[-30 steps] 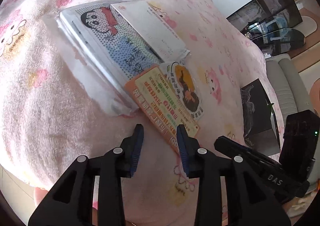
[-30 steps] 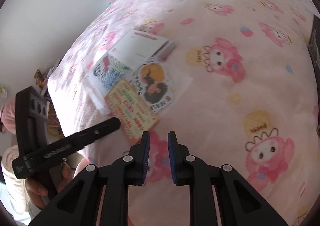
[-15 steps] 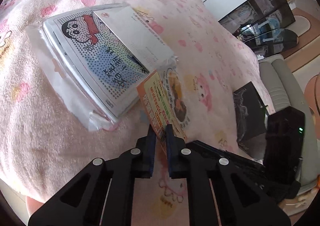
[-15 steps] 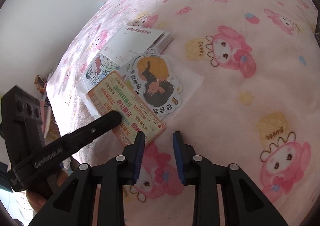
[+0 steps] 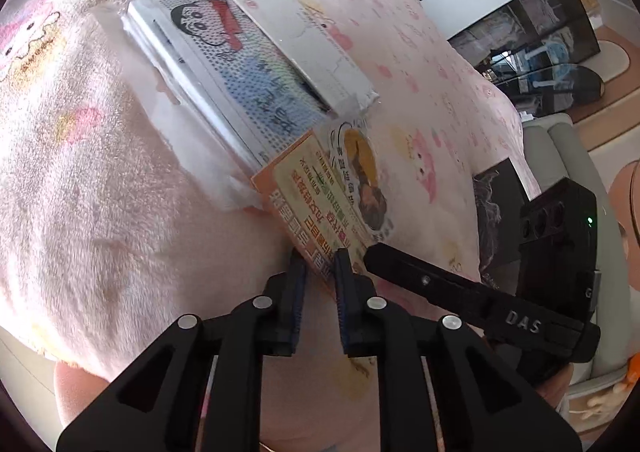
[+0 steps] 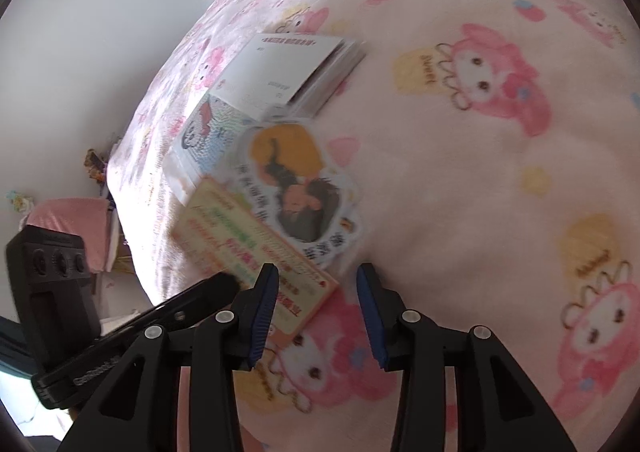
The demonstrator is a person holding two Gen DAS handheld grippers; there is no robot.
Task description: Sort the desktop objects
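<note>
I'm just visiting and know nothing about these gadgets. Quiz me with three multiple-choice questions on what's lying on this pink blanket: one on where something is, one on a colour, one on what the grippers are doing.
1. Where does the white booklet lie?
A. on top of the cartoon-boy packet
B. under the blanket
C. between a gripper's fingers

2. What colour is the border of the printed card?
A. blue
B. orange
C. black

3. Which gripper grips the card?
A. neither
B. the right gripper
C. the left gripper

Answers:
1 A, the booklet overlaps the packet's upper right part.
2 B, an orange edge frames the pale printed face.
3 C, its fingers pinch the card's near edge, while the right gripper's jaws have just been opening and stand apart around the card's corner.
</note>
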